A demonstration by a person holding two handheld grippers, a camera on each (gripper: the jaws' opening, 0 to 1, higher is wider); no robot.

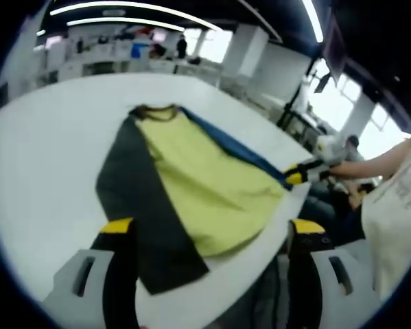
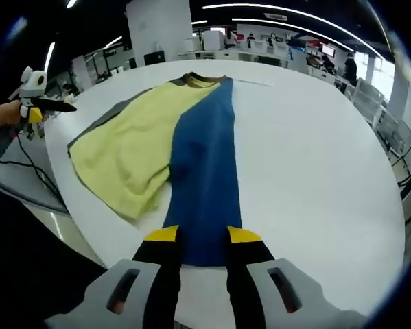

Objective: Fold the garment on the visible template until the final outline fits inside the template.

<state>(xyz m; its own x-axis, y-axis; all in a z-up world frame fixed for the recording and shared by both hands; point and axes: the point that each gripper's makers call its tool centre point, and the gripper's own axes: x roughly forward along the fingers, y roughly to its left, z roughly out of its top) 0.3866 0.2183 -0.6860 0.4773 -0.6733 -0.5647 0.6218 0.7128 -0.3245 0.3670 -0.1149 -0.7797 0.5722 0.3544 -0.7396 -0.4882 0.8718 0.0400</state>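
1. Two grippers: left gripper (image 1: pixel 208 233) jaws wide, empty; right gripper (image 2: pixel 202 235) jaws narrow on garment (image 2: pixel 191 144) edge, grip unclear.
2. Garment mid-frame on worktop (image 2: pixel 315 151), partly folded.
3. Next: fold the blue side inward.

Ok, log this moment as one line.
garment: flat on white table, yellow middle, grey and blue side panels | left gripper: open, over grey hem | right gripper: jaws astride blue hem edge, grip unclear | fold: not yet done
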